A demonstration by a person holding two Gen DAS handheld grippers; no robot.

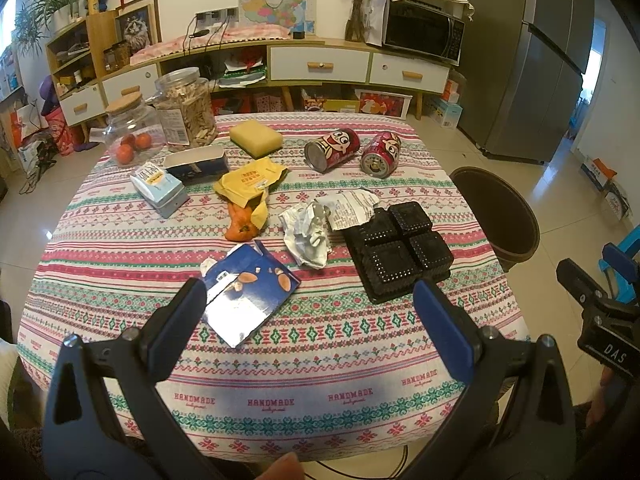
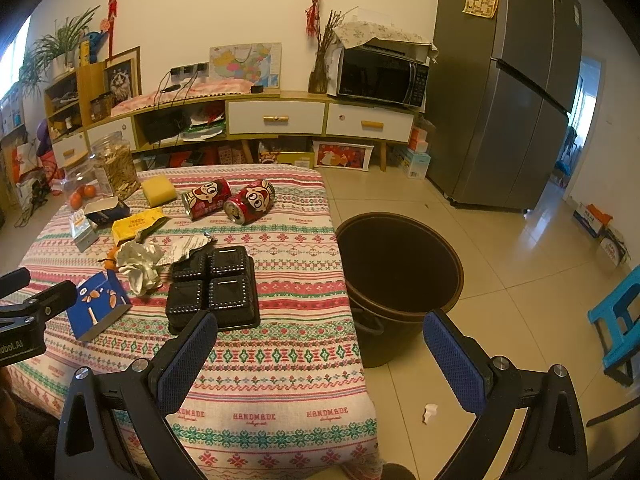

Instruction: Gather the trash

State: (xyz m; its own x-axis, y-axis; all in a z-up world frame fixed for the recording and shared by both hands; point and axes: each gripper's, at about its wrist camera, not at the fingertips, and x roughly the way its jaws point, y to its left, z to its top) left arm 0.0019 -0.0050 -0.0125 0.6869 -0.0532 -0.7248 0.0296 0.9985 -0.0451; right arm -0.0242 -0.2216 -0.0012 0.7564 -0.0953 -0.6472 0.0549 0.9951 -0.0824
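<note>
Progress: nothing visibly collected yet; bin (image 2: 400,276) looks dark and empty as far as its inside shows
Left to do: all litter lying on the bench (image 1: 280,360)
Bin: on the floor just beside the bench edge, at 3 o'clock from the tray in the right wrist view
Tray (image 1: 396,252): black, four cells, near the bin-side edge
Paper (image 1: 312,232): crumpled, touching the tray at its 9 o'clock
Blue box (image 1: 248,296): torn flat, at 7 o'clock from the paper, nearest the left hand-held gripper
Yellow wrapper (image 1: 248,188): at 11 o'clock from the paper, orange peel (image 1: 240,228) poking from under it
Cans (image 1: 332,148): two, red, on their sides at 12 o'clock on the bench
Cartons (image 1: 160,188): light blue one, with an open dark blue one just behind, at 10 o'clock
Floor scrap (image 2: 430,412): small white bit near the bench corner
Left hand-held gripper (image 1: 310,316): jaws spread wide, holding nothing, over the near bench
Right hand-held gripper (image 2: 320,344): jaws spread wide, holding nothing, between tray and bin
Writing: "HANDMADE" repeated along the cloth border; "DAS" on the right hand-held gripper's body in the left wrist view; can, wrapper and carton print too small to read
</note>
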